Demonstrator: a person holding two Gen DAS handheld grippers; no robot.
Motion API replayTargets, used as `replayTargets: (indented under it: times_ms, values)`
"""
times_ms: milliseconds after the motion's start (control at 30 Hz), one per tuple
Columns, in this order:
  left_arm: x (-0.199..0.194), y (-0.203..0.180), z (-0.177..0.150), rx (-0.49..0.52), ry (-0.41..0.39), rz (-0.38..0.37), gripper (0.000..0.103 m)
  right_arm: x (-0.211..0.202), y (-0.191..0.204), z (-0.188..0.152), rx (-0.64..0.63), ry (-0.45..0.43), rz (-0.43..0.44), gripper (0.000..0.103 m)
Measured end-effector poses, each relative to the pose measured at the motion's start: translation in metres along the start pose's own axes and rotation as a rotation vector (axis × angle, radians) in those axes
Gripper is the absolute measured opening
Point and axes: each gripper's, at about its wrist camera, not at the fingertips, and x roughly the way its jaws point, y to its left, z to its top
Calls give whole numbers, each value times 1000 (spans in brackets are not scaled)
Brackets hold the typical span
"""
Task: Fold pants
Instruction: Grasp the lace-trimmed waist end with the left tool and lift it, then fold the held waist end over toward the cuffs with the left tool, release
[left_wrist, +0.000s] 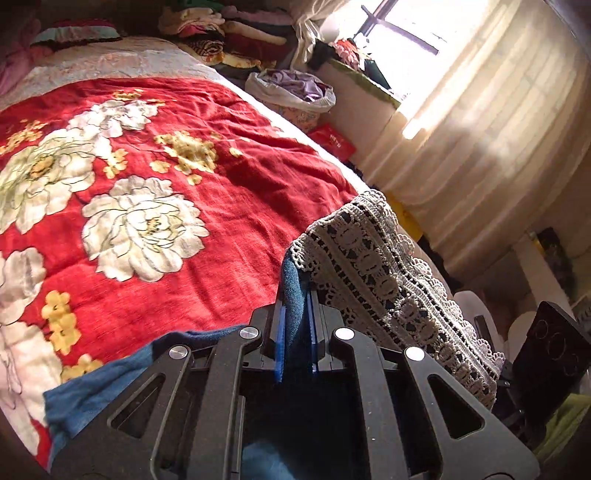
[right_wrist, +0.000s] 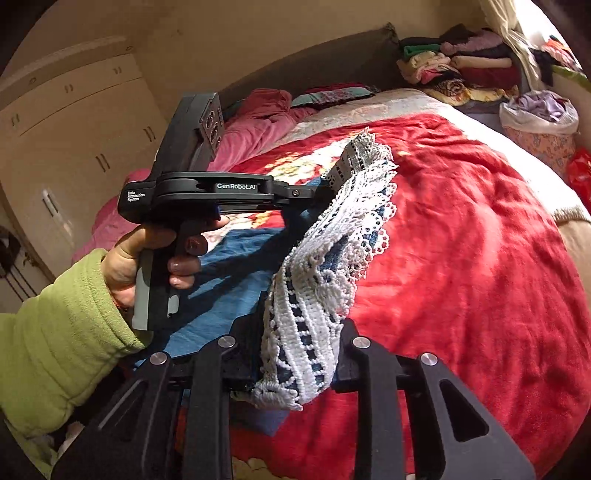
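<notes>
On a bed under a red floral blanket beside a curtained window, both the left gripper and the right gripper pinch the raised blue pants with white lace hem.

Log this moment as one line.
left hand-held gripper: shut on pants | right hand-held gripper: shut on lace hem | over bed

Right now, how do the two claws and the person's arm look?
Both claws are matte black with angular linkage arms and round silver pivot pins. The left claw has blue pads. Seen from the right claw, it has a pistol-style handle with a grey trigger, white "GenRobot.AI" lettering and a boxy black top module. The sleeve is light green fleece.
</notes>
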Motion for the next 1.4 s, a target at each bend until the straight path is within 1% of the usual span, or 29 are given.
replayTargets:
  times_ms: [100, 133, 200, 233, 267, 333, 400, 433, 467, 500, 533, 600, 633, 667, 700, 767, 800, 833, 900, 967, 1000, 1167, 1200, 1233, 1267, 1333, 1400]
  values:
    - [-32, 11, -11, -40, -53, -5, 3, 7, 35, 6, -85, 9, 30, 24]
    - [-40, 16, -16, -50, -58, 13, 4, 13, 46, 6, -109, 19, 34, 24]
    - [-53, 29, -25, -87, -55, 51, 9, 28, 67, 3, -161, 54, 40, 24]
    - [-60, 36, -30, -105, -59, 59, 22, 37, 76, 1, -185, 78, 44, 24]
    - [-71, 45, -38, -133, -81, 67, 41, 46, 85, -2, -208, 105, 44, 24]
    - [-93, 59, -51, -178, -121, 123, 57, 62, 101, -13, -250, 156, 38, 24]
    - [-114, 75, -67, -231, -151, 179, 61, 75, 114, -24, -294, 199, 22, 24]
    - [-124, 83, -75, -273, -166, 192, 65, 79, 119, -28, -315, 208, 12, 26]
    - [-134, 91, -85, -319, -191, 187, 69, 81, 124, -33, -336, 215, -3, 26]
    - [-143, 99, -94, -369, -219, 172, 70, 83, 130, -37, -364, 219, -19, 26]
    - [-151, 105, -105, -418, -242, 140, 73, 84, 137, -42, -399, 221, -39, 27]
    - [-164, 115, -124, -501, -298, 48, 75, 85, 153, -53, -506, 218, -97, 28]
    - [-166, 117, -131, -525, -313, 5, 75, 83, 159, -56, -542, 210, -117, 30]
    - [-168, 117, -136, -528, -312, -18, 75, 84, 161, -58, -570, 202, -128, 31]
    - [-167, 116, -137, -525, -301, -22, 75, 84, 167, -62, -605, 194, -138, 33]
    - [-160, 110, -137, -514, -265, 3, 75, 84, 173, -69, -676, 170, -178, 43]
    - [-157, 107, -137, -511, -250, 13, 75, 82, 177, -73, -705, 159, -196, 44]
    - [-153, 104, -137, -510, -237, 21, 75, 81, 179, -78, -730, 149, -216, 51]
    - [-149, 102, -138, -518, -219, 46, 75, 77, 182, -87, -762, 140, -241, 54]
    - [-150, 101, -141, -516, -229, 63, 75, 70, 182, -92, -764, 120, -261, 67]
    - [-151, 100, -142, -520, -232, 66, 75, 65, 181, -94, -755, 103, -268, 70]
    - [-146, 98, -143, -516, -217, 89, 77, 46, 173, -95, -663, 48, -246, 71]
    - [-144, 98, -143, -517, -214, 94, 77, 44, 173, -96, -652, 37, -245, 74]
    - [-143, 97, -143, -516, -211, 97, 77, 42, 175, -98, -646, 36, -252, 89]
    - [-143, 96, -143, -518, -210, 97, 78, 41, 174, -99, -637, 33, -267, 92]
    - [-143, 93, -142, -514, -207, 89, 80, 41, 172, -97, -616, 36, -260, 92]
    - [-140, 91, -142, -512, -199, 95, 81, 42, 174, -98, -619, 47, -261, 92]
